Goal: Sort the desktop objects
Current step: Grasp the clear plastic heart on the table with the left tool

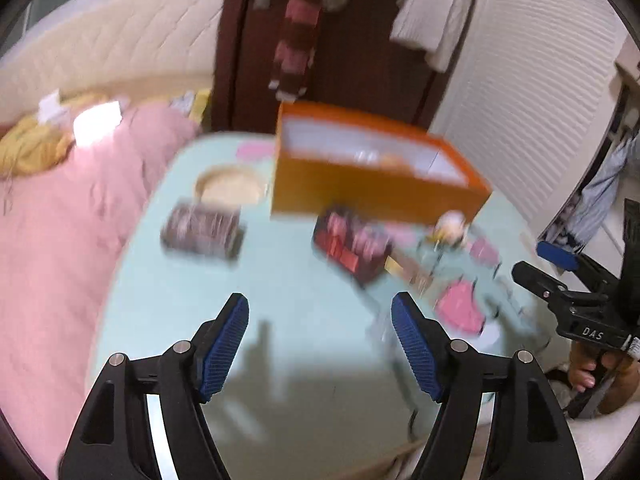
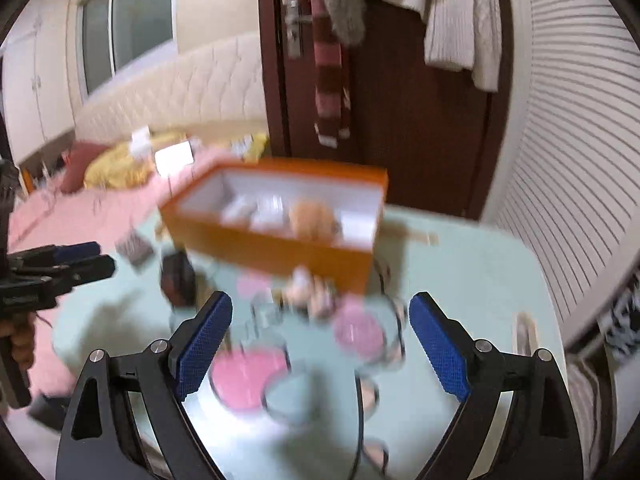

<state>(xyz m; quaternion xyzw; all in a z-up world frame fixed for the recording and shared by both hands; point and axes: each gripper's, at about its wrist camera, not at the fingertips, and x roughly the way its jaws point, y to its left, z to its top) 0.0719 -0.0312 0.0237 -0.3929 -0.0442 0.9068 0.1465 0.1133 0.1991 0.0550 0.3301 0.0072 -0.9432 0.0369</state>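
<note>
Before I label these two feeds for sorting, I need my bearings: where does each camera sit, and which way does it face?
Left wrist view: sits on the left gripper, looking down along its open blue fingers over the mint table toward the orange box; the right gripper and a hand show at the right edge.
Right wrist view: sits on the right gripper, facing the orange box over blurred pink items; the left gripper shows at the left edge.
Shared: box, table, brown door.

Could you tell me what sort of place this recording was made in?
Most likely a bedroom at home. A bed with a pink quilt and padded cream headboard stands beside the pale green table, and clothes hang on the dark wooden door.
</note>
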